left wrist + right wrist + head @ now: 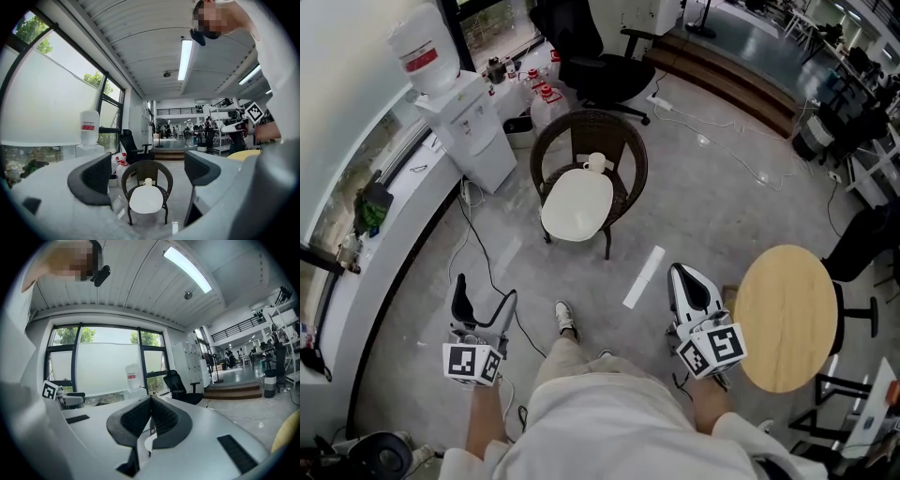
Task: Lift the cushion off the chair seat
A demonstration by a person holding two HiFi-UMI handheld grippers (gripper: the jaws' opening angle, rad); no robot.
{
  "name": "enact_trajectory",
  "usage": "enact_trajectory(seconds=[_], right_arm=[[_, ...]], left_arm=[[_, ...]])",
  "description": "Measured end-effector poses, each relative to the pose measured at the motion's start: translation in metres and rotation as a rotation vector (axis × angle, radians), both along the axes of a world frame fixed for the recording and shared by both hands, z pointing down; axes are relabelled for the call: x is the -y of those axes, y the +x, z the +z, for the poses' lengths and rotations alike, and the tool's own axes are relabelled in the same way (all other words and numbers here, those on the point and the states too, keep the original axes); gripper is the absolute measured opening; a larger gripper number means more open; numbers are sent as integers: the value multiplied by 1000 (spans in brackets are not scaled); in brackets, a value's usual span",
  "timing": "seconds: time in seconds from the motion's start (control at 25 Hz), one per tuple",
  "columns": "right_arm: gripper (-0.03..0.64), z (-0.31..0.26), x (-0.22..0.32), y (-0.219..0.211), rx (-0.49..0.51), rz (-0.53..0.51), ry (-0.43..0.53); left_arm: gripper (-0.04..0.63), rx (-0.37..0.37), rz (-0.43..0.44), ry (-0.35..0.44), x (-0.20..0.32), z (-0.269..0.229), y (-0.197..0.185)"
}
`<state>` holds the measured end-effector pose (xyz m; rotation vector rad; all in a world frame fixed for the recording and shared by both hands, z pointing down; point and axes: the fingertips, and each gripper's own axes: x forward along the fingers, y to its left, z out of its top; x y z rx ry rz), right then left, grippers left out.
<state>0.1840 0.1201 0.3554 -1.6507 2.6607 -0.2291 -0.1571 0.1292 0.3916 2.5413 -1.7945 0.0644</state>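
A person (609, 422) stands on a grey workshop floor (722, 197), both forearms thrust forward and each hand gripping a tool held level, aimed at a brown wicker chair (623, 155) well ahead. The left gripper (485, 302), dark-jawed, has its tongs spread wide with nothing between them; in the left gripper view the distant chair shows through the gap. The right gripper (682, 277), white-bodied, has its ribbed pads pressed together on nothing. Both tools are well apart from the chair, and one shoe (566, 319) shows between them.

To the chair's left stands a white water dispenser (473, 127) topped by a large upturned bottle (425, 52) with a red label; whether it holds water cannot be told. Red-capped jugs (546, 94) sit on the floor between the dispenser and a black office chair (591, 56).

The cushion (577, 206) is white, smooth and rounded, lying flat on the wicker chair's seat and reaching its front edge. A small white object (596, 162), too small to identify, rests at the seat's back edge against the backrest. A round wooden table (787, 314) stands just beside the right gripper.
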Motion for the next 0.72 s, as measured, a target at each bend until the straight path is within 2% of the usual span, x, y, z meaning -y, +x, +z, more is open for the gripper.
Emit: enact_trajectory(seconds=[0.16,0.36,0.72], right_arm=[[2,10,30,3,-28,12,-26],[2,20,96,-7,-65,40,-56],[2,4,255,-98,-129,-13,-96]], left_arm=[[476,-26,17,-25,41,17,8],[476,-49,83,-45,120,43,8],[476,-113,136,-165,275,82,-45]])
